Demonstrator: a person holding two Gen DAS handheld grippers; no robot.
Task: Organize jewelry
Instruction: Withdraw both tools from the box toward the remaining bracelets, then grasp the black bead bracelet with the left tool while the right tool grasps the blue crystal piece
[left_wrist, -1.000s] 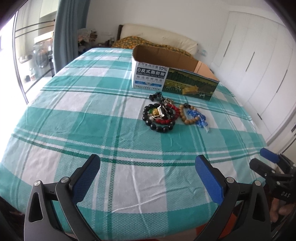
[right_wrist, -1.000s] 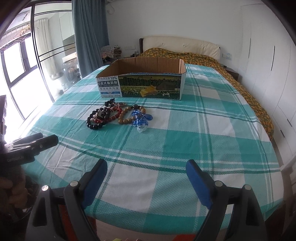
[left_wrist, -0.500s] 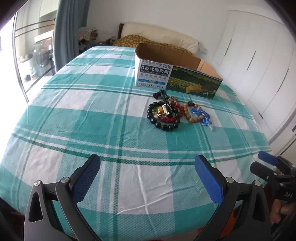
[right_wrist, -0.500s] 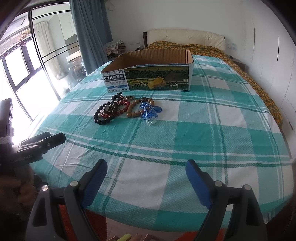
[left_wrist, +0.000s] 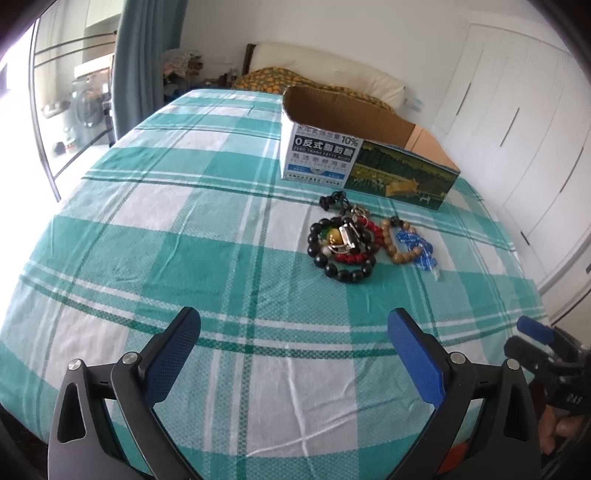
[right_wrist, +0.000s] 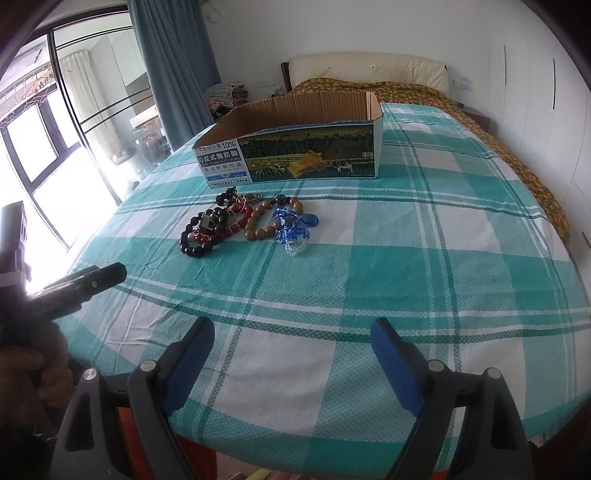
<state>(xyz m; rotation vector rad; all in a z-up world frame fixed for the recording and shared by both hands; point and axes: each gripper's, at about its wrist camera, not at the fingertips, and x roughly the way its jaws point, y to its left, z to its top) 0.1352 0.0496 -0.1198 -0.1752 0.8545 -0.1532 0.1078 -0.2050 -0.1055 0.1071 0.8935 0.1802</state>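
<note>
A heap of bead bracelets lies on the green plaid cloth: a black bead bracelet (left_wrist: 341, 254) (right_wrist: 197, 236) with a red one inside it, a tan wooden bead bracelet (left_wrist: 400, 242) (right_wrist: 267, 221) and a blue glass piece (left_wrist: 421, 247) (right_wrist: 293, 227). Just behind them stands an open cardboard box (left_wrist: 364, 147) (right_wrist: 295, 136). My left gripper (left_wrist: 293, 332) hangs open over the near edge of the cloth, well short of the beads. My right gripper (right_wrist: 291, 341) is also open with nothing between its fingers, equally far from the heap.
The plaid cloth (left_wrist: 184, 221) covers a bed-sized surface whose near edge runs just under both grippers. A window and blue curtain (right_wrist: 166, 66) are at the left, white wardrobe doors (left_wrist: 517, 129) at the right, a patterned bedspread (right_wrist: 498, 147) beyond.
Both views have drawn a little closer to the beads and box; the heap sits slightly larger and more central. Both grippers have stayed open.
</note>
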